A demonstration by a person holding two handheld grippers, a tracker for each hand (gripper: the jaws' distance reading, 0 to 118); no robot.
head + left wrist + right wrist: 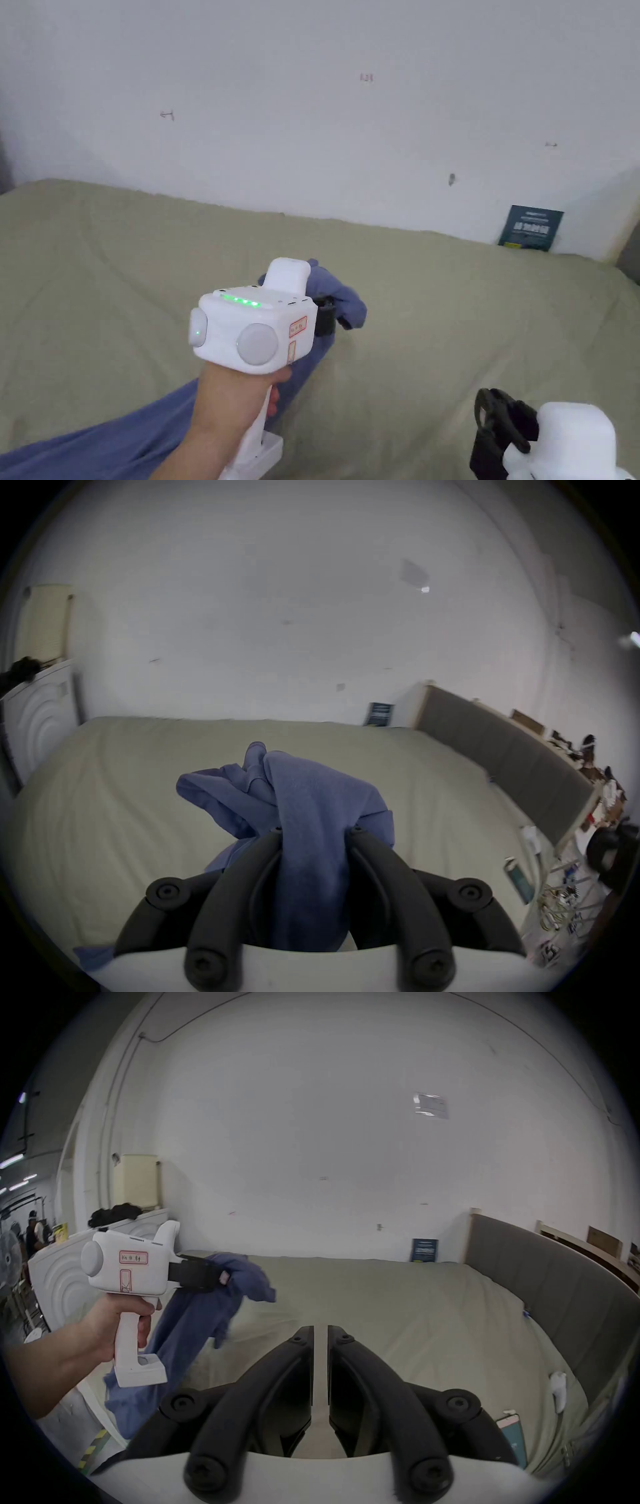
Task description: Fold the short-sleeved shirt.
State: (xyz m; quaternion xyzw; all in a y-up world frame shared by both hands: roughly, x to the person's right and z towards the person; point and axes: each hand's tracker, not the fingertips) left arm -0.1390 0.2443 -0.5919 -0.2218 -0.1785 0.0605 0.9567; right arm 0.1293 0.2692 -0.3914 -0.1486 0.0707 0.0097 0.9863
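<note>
The blue short-sleeved shirt [337, 300] hangs bunched from my left gripper [328, 315], which is shut on it and held above the bed. In the left gripper view both jaws press a thick fold of the shirt [311, 826], with my left gripper [314, 831] at the middle. The rest of the shirt [112, 444] trails down to the lower left of the bed. The right gripper view has the shirt [194, 1321] hanging from the left gripper [221, 1277] at left. My right gripper [320, 1333] is shut with nothing in it; it is low at the right [494, 425].
A beige-sheeted bed [469, 312] runs up to a white wall. A dark card [530, 227] leans on the wall at the back right. A grey padded headboard [540, 1279] bounds the right side. A white object [558, 1390] and a phone [512, 1432] lie near the right edge.
</note>
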